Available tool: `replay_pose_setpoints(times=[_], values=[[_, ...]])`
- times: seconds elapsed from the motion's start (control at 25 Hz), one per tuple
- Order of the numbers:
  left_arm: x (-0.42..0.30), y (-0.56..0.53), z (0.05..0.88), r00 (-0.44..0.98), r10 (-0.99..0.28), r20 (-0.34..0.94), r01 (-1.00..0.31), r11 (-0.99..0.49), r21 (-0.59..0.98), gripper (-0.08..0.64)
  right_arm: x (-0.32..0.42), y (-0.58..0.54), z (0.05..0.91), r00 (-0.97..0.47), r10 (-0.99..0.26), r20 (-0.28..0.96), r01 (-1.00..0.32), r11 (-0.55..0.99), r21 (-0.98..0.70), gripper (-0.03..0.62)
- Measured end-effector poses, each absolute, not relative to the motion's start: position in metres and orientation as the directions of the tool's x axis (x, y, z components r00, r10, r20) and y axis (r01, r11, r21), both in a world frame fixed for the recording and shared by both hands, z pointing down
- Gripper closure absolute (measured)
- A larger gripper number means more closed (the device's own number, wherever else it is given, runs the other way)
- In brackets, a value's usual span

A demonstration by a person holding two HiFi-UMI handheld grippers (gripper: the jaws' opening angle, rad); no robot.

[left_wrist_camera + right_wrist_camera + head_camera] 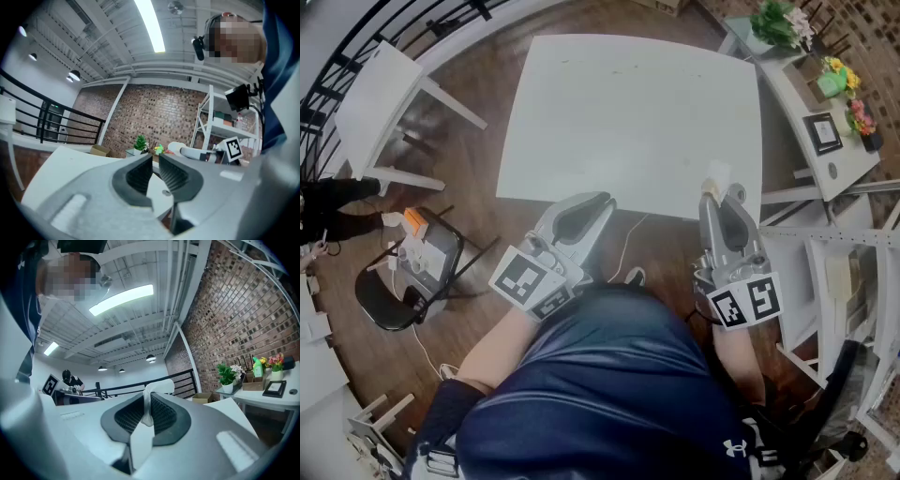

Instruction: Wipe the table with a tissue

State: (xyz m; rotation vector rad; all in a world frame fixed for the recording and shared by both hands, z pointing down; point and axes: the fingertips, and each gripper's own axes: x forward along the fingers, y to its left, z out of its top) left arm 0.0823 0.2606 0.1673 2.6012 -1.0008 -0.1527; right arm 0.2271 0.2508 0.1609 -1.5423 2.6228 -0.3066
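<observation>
Nearest, the person's navy top [609, 394] is filling the bottom of the head view, and a small white logo [731, 448] is showing on the dark fabric at its near right; its shape is too small to read as a name. Just beyond, each hand is carrying a cube with black-and-white square markers, one on the left [530, 279] and one on the right [748, 300].

The left tongs [155, 157] are standing slightly apart, with a narrow gap between the ribbed pads and nothing in it. Their tips are reaching the near edge of the white surface [628, 112].

The right tongs [147, 397] are clamping a white tissue [716, 174], which is sticking out past the tips in a folded flap. It is hanging over the near right part of the surface; whether it is touching the top, I cannot tell.

To the left, a black chair [394, 300] is standing on the wooden floor, and farther left a second white table [380, 89] is sitting by a railing. At the far right, a side counter [797, 94] is carrying potted flowers [780, 23], a green bottle [834, 82] and a framed picture [822, 132] whose print is too small to read.
</observation>
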Motion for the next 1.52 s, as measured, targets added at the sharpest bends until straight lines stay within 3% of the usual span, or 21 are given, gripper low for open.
replay_pose_setpoints(times=[0.32, 0.56, 0.76, 1.2, 1.52], values=[[0.032, 0.165, 0.174, 0.808, -0.587, 0.057, -0.563, -0.741, 0.366, 0.518, 0.197, 0.172, 0.16, -0.347, -0.935, 0.076, -0.913, 0.317, -0.258, 0.554], [0.023, 0.12, 0.187, 0.846, -0.532, 0.038, -0.505, -0.775, 0.381, 0.518, 0.221, 0.134, 0.173, -0.226, -0.965, 0.134, -0.945, 0.184, -0.27, 0.554], [0.034, 0.094, 0.199, 0.84, -0.539, 0.063, -0.52, -0.765, 0.38, 0.52, 0.249, 0.107, 0.19, -0.205, -0.962, 0.182, -0.956, 0.156, -0.249, 0.554], [0.103, 0.042, 0.23, 0.747, -0.633, 0.201, -0.656, -0.653, 0.38, 0.526, 0.324, 0.012, 0.272, -0.36, -0.885, 0.296, -0.927, 0.303, -0.221, 0.554], [0.112, 0.01, 0.269, 0.655, -0.693, 0.301, -0.752, -0.557, 0.353, 0.525, 0.334, -0.057, 0.351, -0.514, -0.741, 0.432, -0.858, 0.435, -0.274, 0.555]])
